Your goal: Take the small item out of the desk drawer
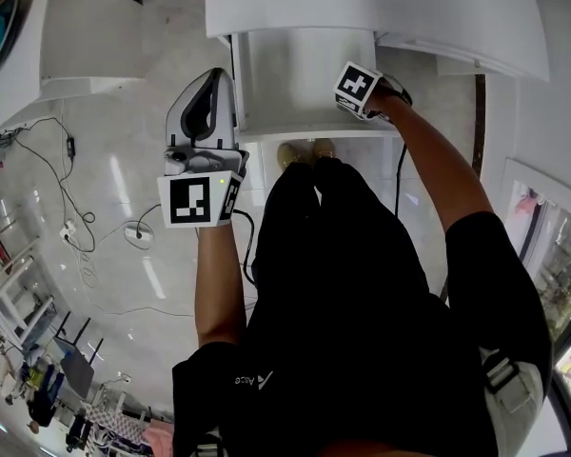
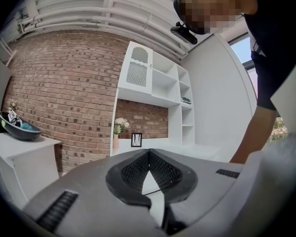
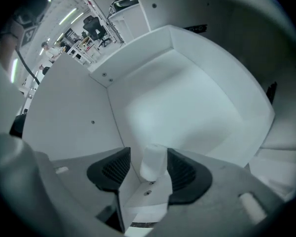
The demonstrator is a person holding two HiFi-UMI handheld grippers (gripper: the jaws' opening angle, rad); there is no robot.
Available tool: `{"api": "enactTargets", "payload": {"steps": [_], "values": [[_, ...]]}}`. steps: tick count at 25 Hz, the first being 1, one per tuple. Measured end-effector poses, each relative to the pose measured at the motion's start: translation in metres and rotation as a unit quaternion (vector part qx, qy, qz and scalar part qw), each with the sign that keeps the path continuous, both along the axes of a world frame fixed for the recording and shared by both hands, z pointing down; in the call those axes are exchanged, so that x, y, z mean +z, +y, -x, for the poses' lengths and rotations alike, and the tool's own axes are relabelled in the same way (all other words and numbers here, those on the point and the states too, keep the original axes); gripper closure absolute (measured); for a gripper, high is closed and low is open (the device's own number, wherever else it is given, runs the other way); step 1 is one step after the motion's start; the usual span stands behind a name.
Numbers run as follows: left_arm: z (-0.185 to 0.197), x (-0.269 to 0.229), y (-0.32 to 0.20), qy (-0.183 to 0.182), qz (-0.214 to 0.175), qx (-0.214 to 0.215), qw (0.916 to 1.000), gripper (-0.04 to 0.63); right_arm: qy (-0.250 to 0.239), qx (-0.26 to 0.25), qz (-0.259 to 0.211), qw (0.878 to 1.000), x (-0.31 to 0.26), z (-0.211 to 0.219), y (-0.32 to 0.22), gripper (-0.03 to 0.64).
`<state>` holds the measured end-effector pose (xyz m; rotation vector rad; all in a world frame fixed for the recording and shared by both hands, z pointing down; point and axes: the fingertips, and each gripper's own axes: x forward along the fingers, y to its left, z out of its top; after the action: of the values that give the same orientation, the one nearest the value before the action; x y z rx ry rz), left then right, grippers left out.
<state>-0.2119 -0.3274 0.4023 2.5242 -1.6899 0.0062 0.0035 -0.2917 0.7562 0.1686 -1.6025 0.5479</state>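
The right gripper's (image 3: 150, 154) fingers (image 3: 183, 171) are drawn in around a small white cylinder (image 3: 153, 161). It stands upright between them, its side against the right pad. Whether the left pad touches it too cannot be told. Behind the cylinder lies the open drawer (image 3: 187, 98), its pale floor bare. One inner corner of the drawer runs down toward the fingers. In the head view this gripper, with its marker cube (image 1: 359, 89), sits over the drawer's (image 1: 305, 74) front edge, toward the right corner. The white counter (image 1: 362, 8) lies above the drawer.

The left gripper's (image 2: 149, 154) fingers (image 2: 133, 172) are closed tip to tip with nothing between them. They point out at a brick wall (image 2: 74, 93) and a white shelf unit (image 2: 155, 78). In the head view the left gripper (image 1: 209, 98) hangs just beside the drawer's left edge, over the pale floor (image 1: 124, 179).
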Motion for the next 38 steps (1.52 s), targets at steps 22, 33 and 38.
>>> {"api": "enactTargets", "payload": {"steps": [22, 33, 38], "values": [[0.021, 0.017, -0.016, 0.005, 0.022, -0.004, 0.9997, 0.595, 0.138, -0.01, -0.005, 0.99, 0.047, -0.007, 0.001, 0.442], [0.026, 0.017, -0.009, 0.0, 0.023, -0.009, 0.9997, 0.595, 0.13, -0.009, 0.001, 0.991, 0.05, -0.005, 0.006, 0.456], [0.018, 0.013, -0.007, 0.001, 0.02, -0.003, 0.9998, 0.595, 0.071, 0.023, -0.019, 0.997, 0.02, 0.002, -0.003, 0.457]]}}
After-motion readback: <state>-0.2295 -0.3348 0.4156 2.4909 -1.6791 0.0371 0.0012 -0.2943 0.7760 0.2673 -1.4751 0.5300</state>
